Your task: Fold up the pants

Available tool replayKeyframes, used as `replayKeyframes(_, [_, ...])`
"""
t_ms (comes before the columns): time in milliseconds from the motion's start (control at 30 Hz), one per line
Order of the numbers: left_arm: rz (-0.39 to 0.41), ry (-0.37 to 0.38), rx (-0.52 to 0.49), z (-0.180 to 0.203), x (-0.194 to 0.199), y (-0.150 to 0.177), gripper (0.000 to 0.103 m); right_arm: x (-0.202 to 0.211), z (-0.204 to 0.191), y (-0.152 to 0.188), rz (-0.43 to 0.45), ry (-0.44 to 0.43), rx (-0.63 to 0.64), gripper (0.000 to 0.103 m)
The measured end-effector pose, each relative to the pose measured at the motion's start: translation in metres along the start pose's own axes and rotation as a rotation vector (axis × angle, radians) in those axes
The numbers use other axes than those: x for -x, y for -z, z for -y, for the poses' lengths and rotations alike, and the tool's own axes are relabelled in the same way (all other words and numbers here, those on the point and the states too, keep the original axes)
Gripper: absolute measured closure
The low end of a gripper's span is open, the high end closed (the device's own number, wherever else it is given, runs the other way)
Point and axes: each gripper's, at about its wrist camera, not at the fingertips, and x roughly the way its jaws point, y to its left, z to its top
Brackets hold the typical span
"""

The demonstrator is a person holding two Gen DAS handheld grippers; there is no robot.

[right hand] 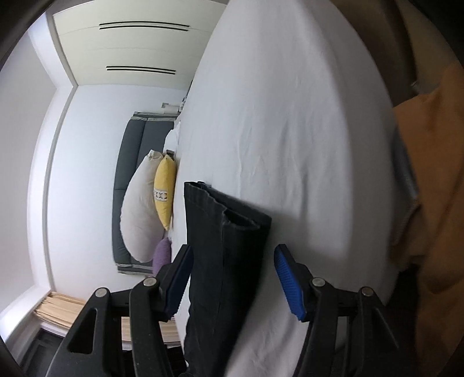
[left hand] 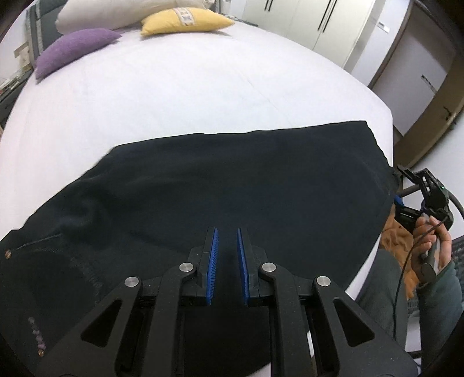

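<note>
The dark pants (left hand: 232, 179) lay spread flat across the near part of the white bed (left hand: 174, 95), filling the lower half of the left wrist view, with the buttoned waist end at eight o'clock and the hem end reaching the bed's edge at three o'clock. In the right wrist view, which was rolled sideways, the stacked leg hems (right hand: 229, 214) stood between the jaws, their open cuffs at about twelve o'clock from the fingertips.

The left gripper (left hand: 226, 235) hung over the cloth at six o'clock, its blue pads drawn nearly together with only a narrow slit between them and nothing pinched there. The right gripper (right hand: 232, 252) had its jaws spread apart, the pants' leg end between them but neither pad pressing on it. In the left wrist view that right gripper (left hand: 406, 191) showed at three o'clock beside the hem, carried in a hand (left hand: 429, 243).

Further out, a purple pillow (left hand: 75, 49), a yellow pillow (left hand: 185, 20) and a pale pillow (left hand: 116, 11) lay at eleven to twelve o'clock, and wardrobe doors (left hand: 327, 26) stood at one o'clock.
</note>
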Motion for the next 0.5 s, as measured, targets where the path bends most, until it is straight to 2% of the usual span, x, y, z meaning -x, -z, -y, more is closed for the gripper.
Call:
replayKeyframes(167, [-0.069, 0.005, 0.040, -0.005, -0.038, -0.004, 0.090, -0.002, 0.016, -0.003, 0.028, -0.137, -0.063, 0.043])
replayKeyframes(267, [-0.064, 0.014, 0.053, -0.005, -0.045, -0.006, 0.090, -0.007, 0.024, -0.005, 0.033, -0.176, -0.094, 0.055])
replayKeyframes(367, [-0.064, 0.009, 0.052, -0.002, -0.048, -0.010, 0.090, -0.016, 0.014, -0.006, 0.010, -0.191, -0.059, 0.070])
replayKeyframes(467, [-0.062, 0.012, 0.058, 0.003, -0.053, -0.016, 0.090, -0.010, 0.004, -0.002, -0.026, -0.194, -0.024, 0.075])
replayKeyframes(500, [-0.060, 0.014, 0.058, 0.005, -0.054, -0.017, 0.090, -0.012, 0.000, 0.001, -0.029, -0.184, -0.002, 0.080])
